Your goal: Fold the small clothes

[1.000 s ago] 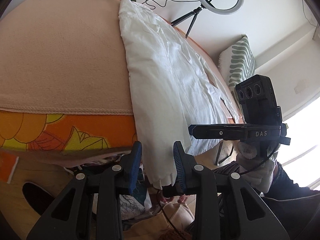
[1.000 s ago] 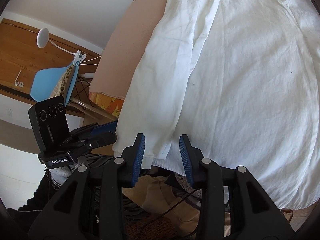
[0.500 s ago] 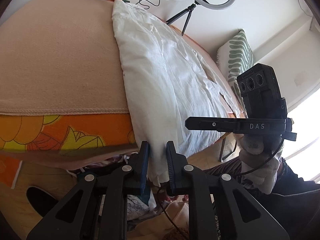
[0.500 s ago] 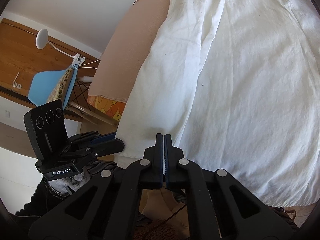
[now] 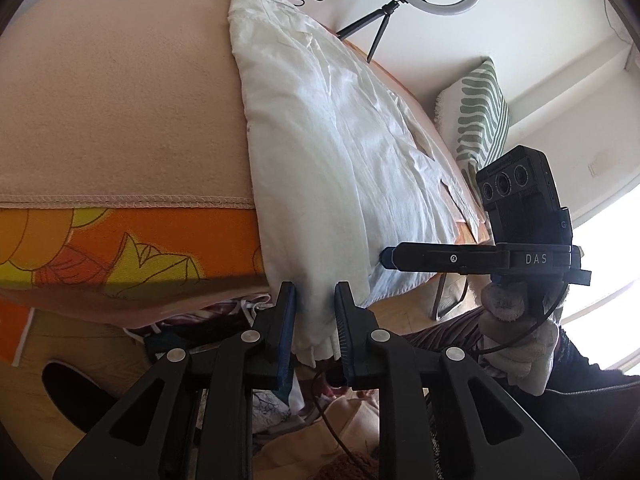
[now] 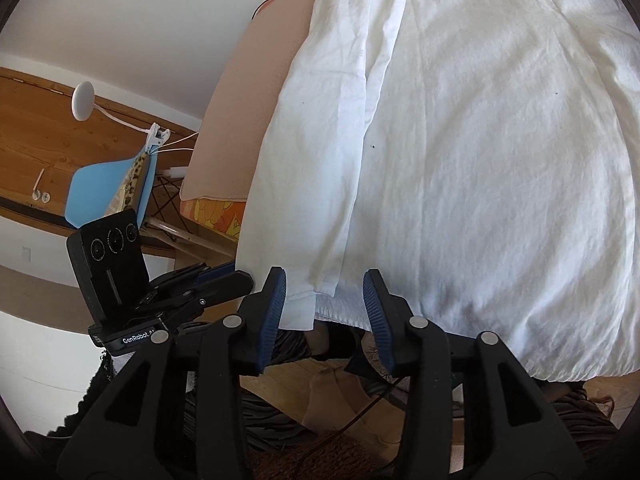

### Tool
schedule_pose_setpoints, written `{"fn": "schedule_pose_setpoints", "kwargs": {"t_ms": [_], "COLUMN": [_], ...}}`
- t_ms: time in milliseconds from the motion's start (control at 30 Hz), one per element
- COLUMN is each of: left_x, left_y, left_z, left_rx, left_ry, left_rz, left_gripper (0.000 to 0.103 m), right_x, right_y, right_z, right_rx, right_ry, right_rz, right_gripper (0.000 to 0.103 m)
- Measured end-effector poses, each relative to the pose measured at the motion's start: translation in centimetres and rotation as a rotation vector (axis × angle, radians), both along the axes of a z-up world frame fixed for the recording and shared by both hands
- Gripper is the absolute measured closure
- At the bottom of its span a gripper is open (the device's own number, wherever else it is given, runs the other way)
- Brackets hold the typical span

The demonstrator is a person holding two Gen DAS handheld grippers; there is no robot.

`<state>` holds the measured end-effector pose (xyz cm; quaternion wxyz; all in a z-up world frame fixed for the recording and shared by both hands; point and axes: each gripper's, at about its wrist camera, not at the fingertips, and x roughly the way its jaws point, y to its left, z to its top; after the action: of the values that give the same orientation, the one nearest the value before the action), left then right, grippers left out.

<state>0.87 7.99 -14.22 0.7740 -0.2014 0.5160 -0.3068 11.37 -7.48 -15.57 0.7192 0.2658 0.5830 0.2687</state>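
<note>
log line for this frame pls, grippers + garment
left gripper: closing on sleeve cuff | right gripper: open at hem | white shirt: flat on bed, sleeve folded in

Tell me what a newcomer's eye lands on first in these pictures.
The big white garment spread over the bed, its hem hanging off the near edge, fills most of both views. The left gripper has its fingers on either side of the hanging hem corner; the right gripper is open at the hem. The orange floral sheet shows beneath the peach blanket.
</note>
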Motion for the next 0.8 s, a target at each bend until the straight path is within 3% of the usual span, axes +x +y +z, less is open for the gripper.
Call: {"fn": "schedule_pose_setpoints", "kwargs": {"t_ms": [67, 200, 267, 300, 400, 500, 600, 633, 733, 800], "left_x": [0.1, -0.1, -0.2, -0.2, -0.3, -0.6, -1.0, -1.1, -1.1, -1.4], "left_y": [0.2, 0.3, 0.3, 0.4, 0.8, 1.1, 0.4, 0.0, -0.9, -1.1], "left_z": [0.0, 0.7, 0.9, 1.0, 1.4, 2.1, 2.1, 1.4, 0.1, 1.0], "left_rx": [-0.018, -0.026, -0.024, -0.023, -0.035, -0.057, 0.041, 0.09, 0.14, 0.165], "left_ry": [0.005, -0.022, -0.032, -0.034, -0.037, -0.051, -0.084, -0.073, -0.029, -0.063], "left_rz": [0.005, 0.0, -0.002, 0.002, 0.012, 0.025, 0.017, 0.007, -0.029, -0.042], "left_gripper": [0.093, 0.096, 0.097, 0.097, 0.098, 0.098, 0.098, 0.098, 0.098, 0.096], "right_x": [0.1, 0.2, 0.4, 0.4, 0.1, -0.5, -1.0, -1.2, -1.1, -0.9], "right_y": [0.2, 1.1, 1.3, 1.3, 1.2, 1.1, 1.2, 1.5, 2.7, 2.4], "right_z": [-0.7, -2.0, -2.8, -3.1, -2.8, -0.5, 2.0, 2.1, 1.1, 0.3], "right_rx": [0.015, 0.044, 0.049, 0.05, 0.05, 0.033, 0.008, -0.027, -0.137, -0.121], "right_ry": [0.02, 0.047, 0.062, 0.065, 0.047, -0.037, -0.112, -0.115, -0.098, -0.063], "right_rz": [0.002, -0.002, -0.014, -0.022, -0.034, -0.039, -0.012, 0.003, 0.034, 0.022], "right_gripper": [0.06, 0.06, 0.075, 0.092, 0.093, 0.094, 0.094, 0.094, 0.094, 0.094]}}
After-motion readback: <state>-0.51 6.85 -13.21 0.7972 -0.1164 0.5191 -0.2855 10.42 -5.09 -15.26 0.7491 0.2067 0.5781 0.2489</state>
